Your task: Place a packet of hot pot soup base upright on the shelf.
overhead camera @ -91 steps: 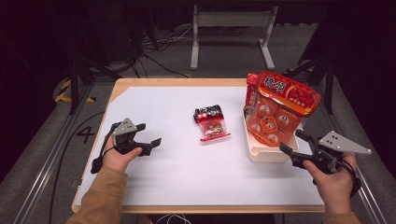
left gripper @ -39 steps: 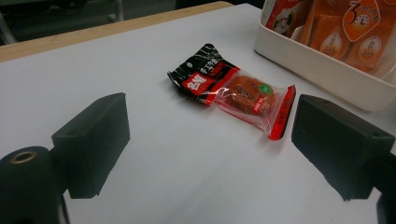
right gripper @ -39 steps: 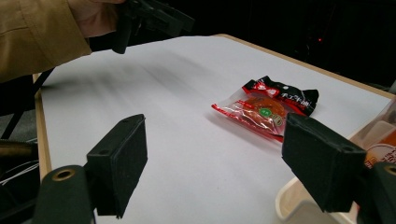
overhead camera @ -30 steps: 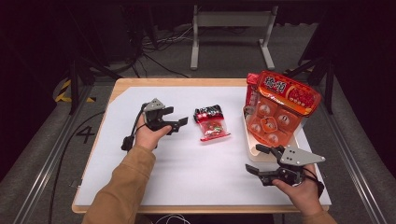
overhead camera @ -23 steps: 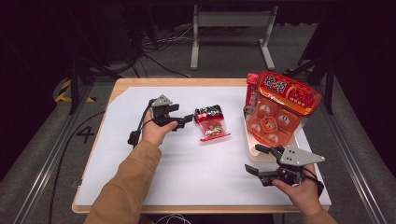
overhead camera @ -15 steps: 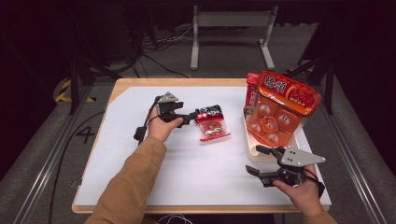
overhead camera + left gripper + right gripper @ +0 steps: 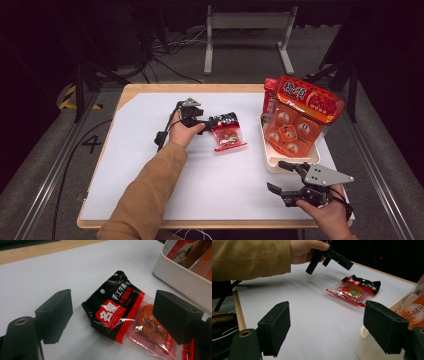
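A small black-and-red snack packet [image 7: 227, 132] [image 7: 120, 315] [image 7: 355, 291] lies flat on the white table mid-way across. My left gripper [image 7: 207, 121] [image 7: 112, 315] hovers just over its black end, open, with the packet between the two pads [image 7: 53, 315] and untouched. The same gripper [image 7: 337, 261] appears far off in the right gripper view, held by a hand in a tan sleeve. My right gripper [image 7: 282, 177] [image 7: 332, 328] is open near the front right, with nothing between its pads.
A cream tray [image 7: 272, 162] [image 7: 180, 277] [image 7: 374, 350] at the right holds large orange snack bags [image 7: 300, 117] standing upright. The wooden table edge [image 7: 200, 222] runs along the front. Bare white surface [image 7: 130, 165] lies left and front.
My left gripper has travelled right across the table from the left side until its pads straddle the packet's black end. The right gripper moved in earlier and has since held still.
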`<state>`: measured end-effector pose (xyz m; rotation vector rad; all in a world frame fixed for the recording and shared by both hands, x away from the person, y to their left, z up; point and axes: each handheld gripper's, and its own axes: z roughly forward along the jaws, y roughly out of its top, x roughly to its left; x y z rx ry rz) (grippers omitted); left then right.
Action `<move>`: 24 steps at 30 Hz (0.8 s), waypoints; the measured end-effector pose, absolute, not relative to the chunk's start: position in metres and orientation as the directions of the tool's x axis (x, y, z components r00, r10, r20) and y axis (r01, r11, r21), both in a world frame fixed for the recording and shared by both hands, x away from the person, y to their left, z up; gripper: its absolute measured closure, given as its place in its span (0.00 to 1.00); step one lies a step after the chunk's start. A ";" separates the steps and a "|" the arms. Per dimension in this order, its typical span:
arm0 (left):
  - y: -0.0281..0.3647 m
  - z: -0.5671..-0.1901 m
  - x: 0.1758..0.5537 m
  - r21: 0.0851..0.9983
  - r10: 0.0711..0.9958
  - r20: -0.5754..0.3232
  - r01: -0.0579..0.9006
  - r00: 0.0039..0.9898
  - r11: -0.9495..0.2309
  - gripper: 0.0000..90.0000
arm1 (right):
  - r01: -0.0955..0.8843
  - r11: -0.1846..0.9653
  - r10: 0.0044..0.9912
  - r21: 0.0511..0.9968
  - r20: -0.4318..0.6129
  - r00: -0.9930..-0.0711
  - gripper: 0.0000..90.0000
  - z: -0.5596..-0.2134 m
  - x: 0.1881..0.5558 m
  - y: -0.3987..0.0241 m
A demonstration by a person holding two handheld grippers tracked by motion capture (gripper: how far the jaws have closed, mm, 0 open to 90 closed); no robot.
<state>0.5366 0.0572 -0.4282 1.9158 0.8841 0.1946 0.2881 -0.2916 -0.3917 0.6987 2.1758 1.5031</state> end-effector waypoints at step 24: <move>0.040 -0.449 0.554 0.757 0.646 -0.261 0.568 0.717 -0.324 0.21 | 0.213 0.294 0.649 0.932 -0.031 -0.760 0.24 -0.396 0.276 -0.301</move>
